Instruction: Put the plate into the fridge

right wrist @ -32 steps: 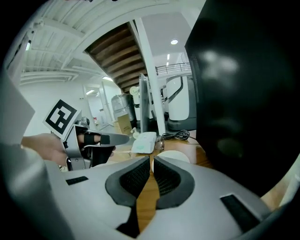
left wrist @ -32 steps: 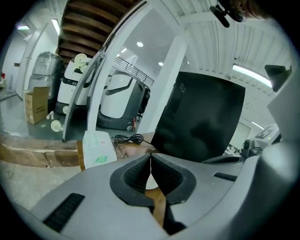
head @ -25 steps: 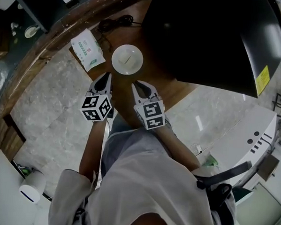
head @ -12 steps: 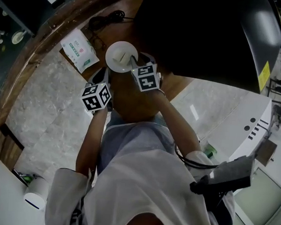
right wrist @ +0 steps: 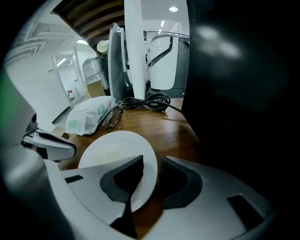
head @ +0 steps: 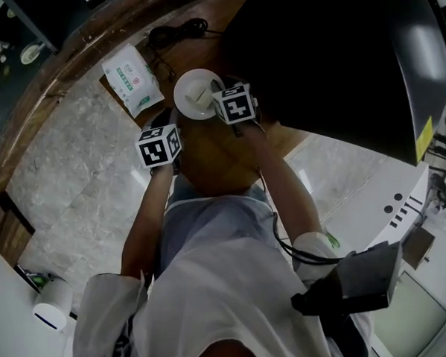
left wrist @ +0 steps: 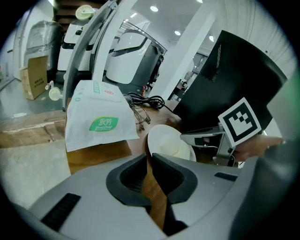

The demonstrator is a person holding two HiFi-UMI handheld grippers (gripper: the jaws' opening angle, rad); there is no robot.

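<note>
Fingers (right wrist: 124,176) of the right gripper (right wrist: 151,160) have just been opening and stand spread astride the near rim of the white plate (right wrist: 112,150), not pinching, probably lining up a lift. Just beside looms the black fridge (head: 326,60); the plate lies flat on the wooden table (head: 209,155). Nearby the left gripper (left wrist: 150,155) hovers, fingers together, empty.

the black fridge (head: 341,61) stands close on the right of the plate (head: 189,90), closing that side. a tissue pack (head: 133,78) lies to the left and a coiled cable (head: 171,33) beyond. the bare wooden tabletop (head: 209,152) on the near side leaves open room.
</note>
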